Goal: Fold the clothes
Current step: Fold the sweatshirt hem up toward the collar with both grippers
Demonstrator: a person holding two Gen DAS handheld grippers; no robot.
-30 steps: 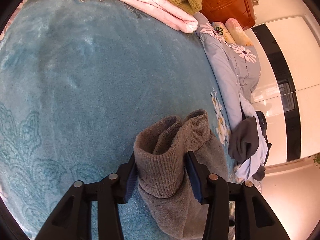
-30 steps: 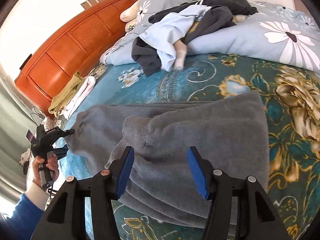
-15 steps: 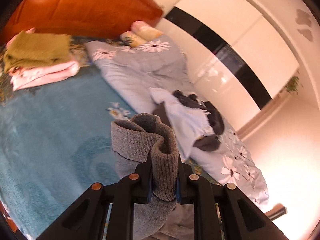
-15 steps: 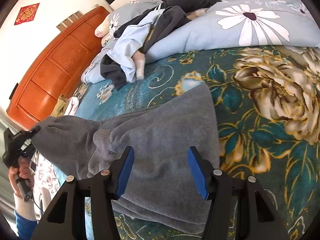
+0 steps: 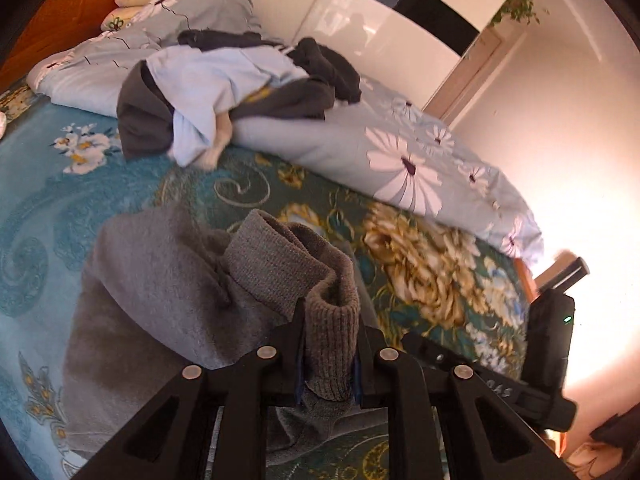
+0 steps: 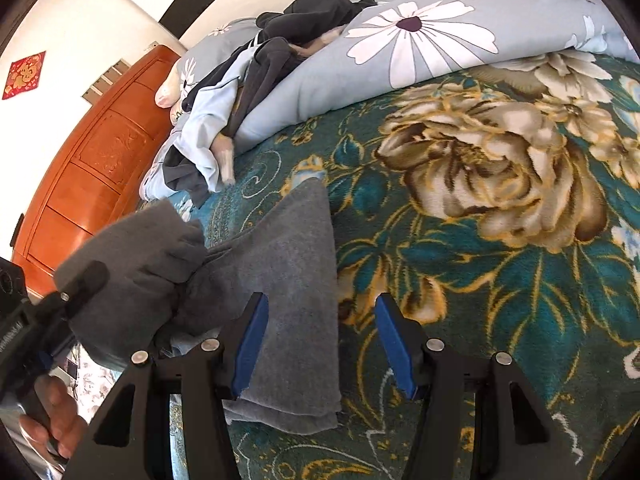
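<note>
Left gripper (image 5: 328,364) pinched on the grey sweater (image 5: 168,280) cuff (image 5: 332,320) — right gripper (image 6: 320,340) spread, empty, over the blanket (image 6: 500,280).

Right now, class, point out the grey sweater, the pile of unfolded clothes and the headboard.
Grey sweater (image 5: 168,280), left wrist view, on its body.
Pile of clothes (image 5: 224,76), left wrist view, on the light blue garment.
Headboard (image 6: 92,176), right wrist view, on a carved panel.
</note>
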